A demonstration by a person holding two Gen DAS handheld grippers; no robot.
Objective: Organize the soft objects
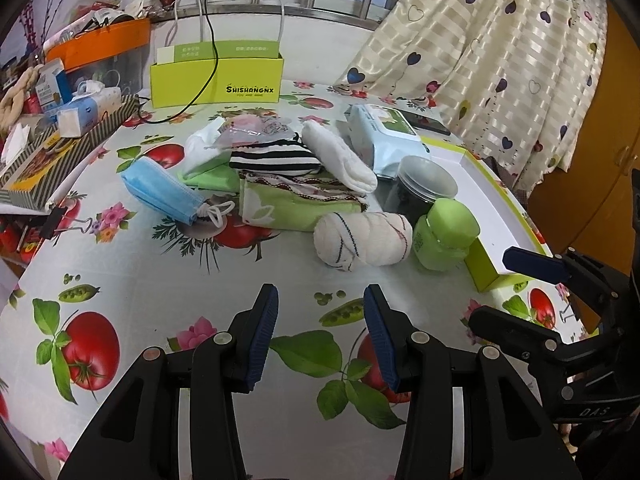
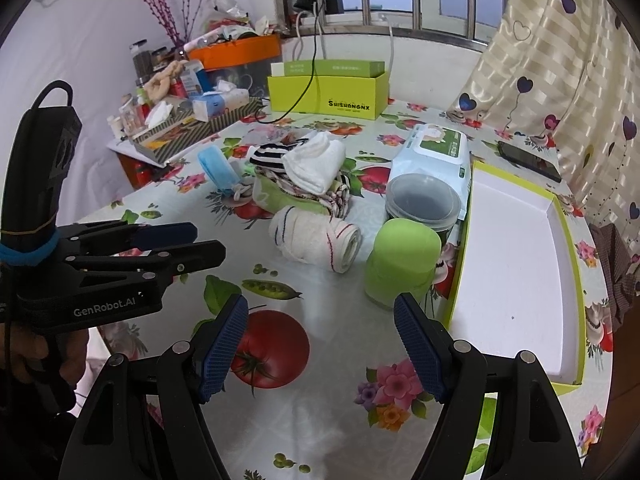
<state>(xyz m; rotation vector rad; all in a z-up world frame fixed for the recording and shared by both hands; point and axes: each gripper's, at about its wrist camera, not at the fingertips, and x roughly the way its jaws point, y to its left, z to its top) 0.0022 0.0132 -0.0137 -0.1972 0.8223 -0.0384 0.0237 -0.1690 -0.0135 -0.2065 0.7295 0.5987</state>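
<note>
A rolled white towel with thin stripes lies on the fruit-print tablecloth, nearest the grippers. Behind it is a pile of soft things: a green patterned cloth, a black-and-white striped cloth, a folded white towel and a blue face mask. My left gripper is open and empty, short of the rolled towel. My right gripper is open and empty, just before the green jar.
An open lime-edged white box lid lies at the right. A clear tub with grey lid, a wet-wipes pack, a phone and a green box stand behind. Clutter lines the left.
</note>
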